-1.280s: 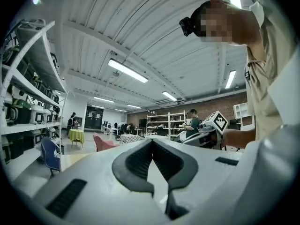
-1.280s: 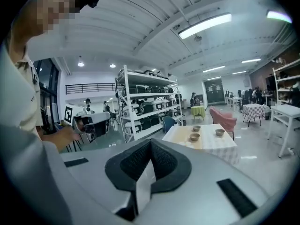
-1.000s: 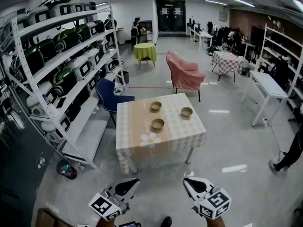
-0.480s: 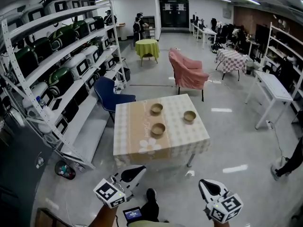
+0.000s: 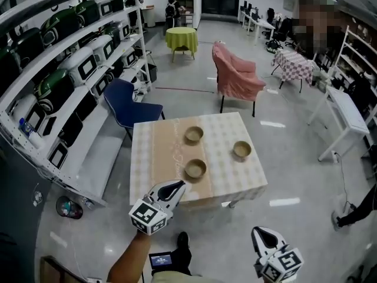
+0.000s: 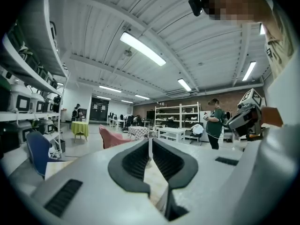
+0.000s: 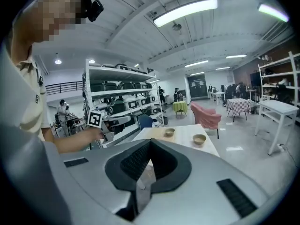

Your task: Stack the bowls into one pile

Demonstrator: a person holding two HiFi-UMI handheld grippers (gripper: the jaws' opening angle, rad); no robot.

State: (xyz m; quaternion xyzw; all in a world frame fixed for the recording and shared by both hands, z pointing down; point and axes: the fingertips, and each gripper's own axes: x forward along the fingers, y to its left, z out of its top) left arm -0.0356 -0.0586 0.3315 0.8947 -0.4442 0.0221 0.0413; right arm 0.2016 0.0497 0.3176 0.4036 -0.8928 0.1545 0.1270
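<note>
Three tan bowls stand apart on the checked tablecloth: one at the back (image 5: 194, 134), one at the right (image 5: 242, 150), one near the front (image 5: 195, 169). My left gripper (image 5: 178, 185) is shut and empty, its tip just short of the front bowl, over the table's near edge. My right gripper (image 5: 262, 233) is shut and empty too, low at the right, well short of the table. In the right gripper view two bowls (image 7: 169, 131) (image 7: 199, 138) show beyond the shut jaws. The left gripper view (image 6: 150, 142) shows shut jaws that hide the bowls.
The table (image 5: 148, 158) stands in an open floor. A blue chair (image 5: 129, 108) is at its back left, a pink covered chair (image 5: 235, 75) behind it. Tall shelves of appliances (image 5: 53, 69) run along the left. A white table (image 5: 344, 114) is at the right.
Both grippers and the head camera have come nearer to the table. The left gripper has gone forward furthest and reached the table's near edge; the right one trails behind. The bowls have not moved.
</note>
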